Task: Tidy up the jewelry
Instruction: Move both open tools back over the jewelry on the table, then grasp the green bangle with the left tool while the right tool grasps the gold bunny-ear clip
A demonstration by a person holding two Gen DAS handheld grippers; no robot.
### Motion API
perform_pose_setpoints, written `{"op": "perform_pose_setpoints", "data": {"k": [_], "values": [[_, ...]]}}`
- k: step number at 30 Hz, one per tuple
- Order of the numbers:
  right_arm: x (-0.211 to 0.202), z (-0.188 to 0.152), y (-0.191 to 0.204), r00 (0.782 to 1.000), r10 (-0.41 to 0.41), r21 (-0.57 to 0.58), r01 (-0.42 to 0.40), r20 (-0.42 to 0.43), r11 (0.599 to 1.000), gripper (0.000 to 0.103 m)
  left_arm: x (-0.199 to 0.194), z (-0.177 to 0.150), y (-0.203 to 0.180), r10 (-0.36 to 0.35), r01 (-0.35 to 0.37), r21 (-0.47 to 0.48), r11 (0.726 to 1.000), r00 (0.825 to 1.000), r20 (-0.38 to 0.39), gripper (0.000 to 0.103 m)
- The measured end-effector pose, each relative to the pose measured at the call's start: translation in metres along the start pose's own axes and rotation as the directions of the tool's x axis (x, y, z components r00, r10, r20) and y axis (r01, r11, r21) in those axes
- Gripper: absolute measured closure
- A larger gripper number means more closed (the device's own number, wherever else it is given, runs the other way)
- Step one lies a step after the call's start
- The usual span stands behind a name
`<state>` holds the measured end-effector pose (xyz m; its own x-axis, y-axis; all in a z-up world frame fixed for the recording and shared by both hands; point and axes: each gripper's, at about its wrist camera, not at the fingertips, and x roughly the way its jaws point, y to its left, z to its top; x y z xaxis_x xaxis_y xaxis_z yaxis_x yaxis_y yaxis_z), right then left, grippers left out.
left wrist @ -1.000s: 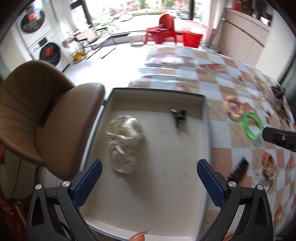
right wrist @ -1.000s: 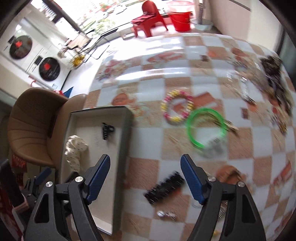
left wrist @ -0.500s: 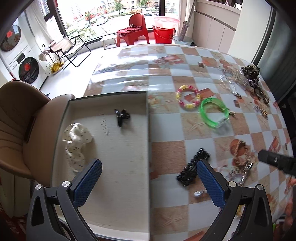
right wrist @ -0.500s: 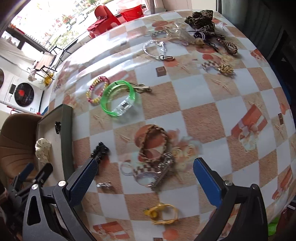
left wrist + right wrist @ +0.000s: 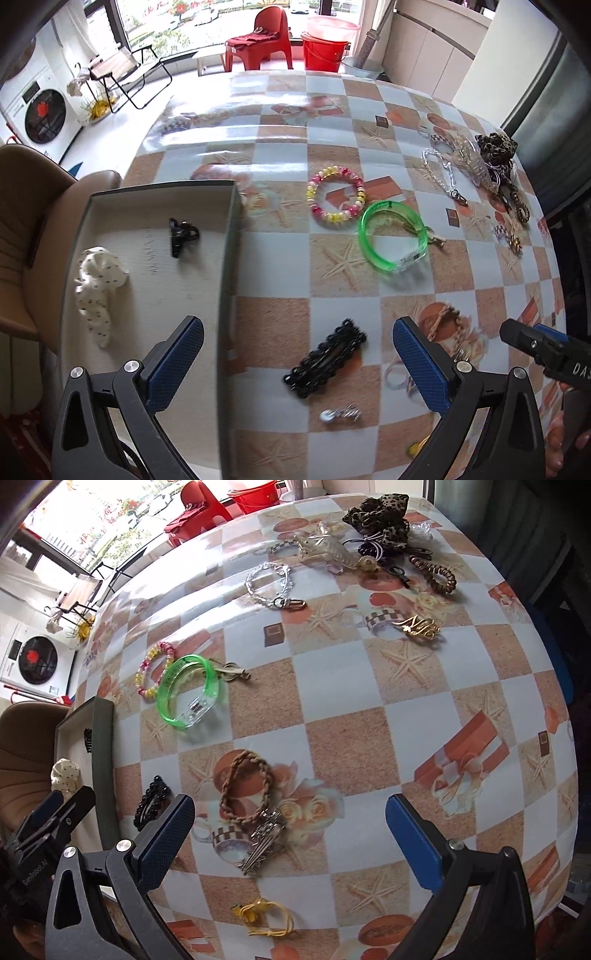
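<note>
A grey tray at the table's left holds a white dotted scrunchie and a small black clip. My left gripper is open and empty above a black hair clip on the table. My right gripper is open and empty above a braided tan band and a silver clip. A green bangle and a pink-yellow bead bracelet lie further back; the bangle also shows in the right wrist view.
A pile of jewelry with a leopard scrunchie, a silver chain, a gold clip and a coil tie lies at the far right. A yellow tie lies near the front edge. A brown chair stands left of the tray.
My left gripper has swung right from over the tray to over the black hair clip. My right gripper has moved right and back over the braided band. Both stay open.
</note>
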<state>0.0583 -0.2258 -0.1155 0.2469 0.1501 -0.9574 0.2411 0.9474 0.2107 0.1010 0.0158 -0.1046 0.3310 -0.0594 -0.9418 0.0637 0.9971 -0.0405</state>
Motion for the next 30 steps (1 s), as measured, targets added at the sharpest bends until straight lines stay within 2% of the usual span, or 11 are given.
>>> {"op": "perform_pose_setpoints", "data": {"k": [12,21,27,30], "values": [[0.005,0.032,-0.010,1.000,-0.019,-0.061,0.020,0.023,0.998,0.000,0.033,0.027,-0.009,0.005,-0.008,-0.080,0.997,0.999,-0.041,0.000],[0.021,0.031,-0.002,1.000,-0.009,-0.101,0.008,-0.007,0.995,0.000,0.060,0.038,-0.019,0.014,-0.020,-0.084,0.996,0.998,-0.068,0.000],[0.031,0.043,0.016,0.999,-0.040,-0.218,0.047,0.036,0.975,0.001,0.076,0.046,-0.021,0.004,-0.013,-0.104,0.995,0.996,-0.088,0.000],[0.036,0.050,0.025,0.997,-0.050,-0.303,0.065,0.059,0.951,0.007,0.081,0.049,-0.025,0.004,-0.013,-0.097,0.995,0.996,-0.090,0.000]]}}
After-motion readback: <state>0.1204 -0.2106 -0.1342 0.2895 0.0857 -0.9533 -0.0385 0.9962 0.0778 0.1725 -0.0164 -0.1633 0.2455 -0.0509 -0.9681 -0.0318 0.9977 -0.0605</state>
